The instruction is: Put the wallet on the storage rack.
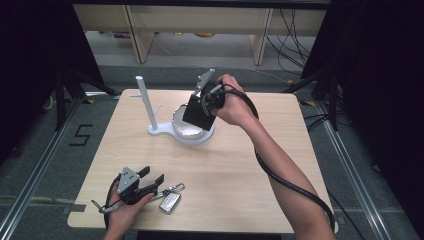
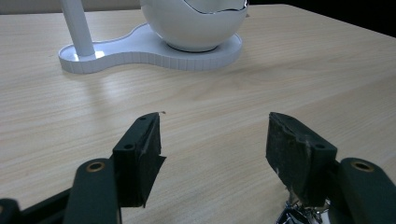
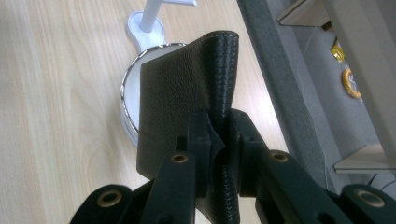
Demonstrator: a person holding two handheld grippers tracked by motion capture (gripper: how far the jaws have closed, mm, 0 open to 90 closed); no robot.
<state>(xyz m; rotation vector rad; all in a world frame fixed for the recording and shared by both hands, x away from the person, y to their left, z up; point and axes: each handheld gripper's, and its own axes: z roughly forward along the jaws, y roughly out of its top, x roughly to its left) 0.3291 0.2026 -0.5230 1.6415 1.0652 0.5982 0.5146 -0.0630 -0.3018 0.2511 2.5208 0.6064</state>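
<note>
My right gripper (image 1: 204, 106) is shut on a black leather wallet (image 1: 196, 115), pinching its folded spine (image 3: 224, 70). The wallet hangs over the white bowl (image 1: 192, 135) of a white stand, and whether the two touch I cannot tell. The bowl's chrome rim (image 3: 125, 88) shows behind the wallet, and the stand's thin post (image 1: 146, 102) rises to the left. Near the table's front left my left gripper (image 1: 154, 176) rests open with nothing between its jaws (image 2: 215, 135). A silver car key (image 1: 170, 202) on a ring lies just to its right, and a bit of it (image 2: 299, 215) shows under that gripper's right jaw.
The light wooden table (image 1: 260, 150) has bare room in its middle and right. The right gripper's thick black cable (image 1: 280, 177) trails along the forearm. Beyond the far edge stand wooden shelf legs (image 1: 137, 35), floor cables (image 1: 295, 30) and dark stands (image 1: 65, 90).
</note>
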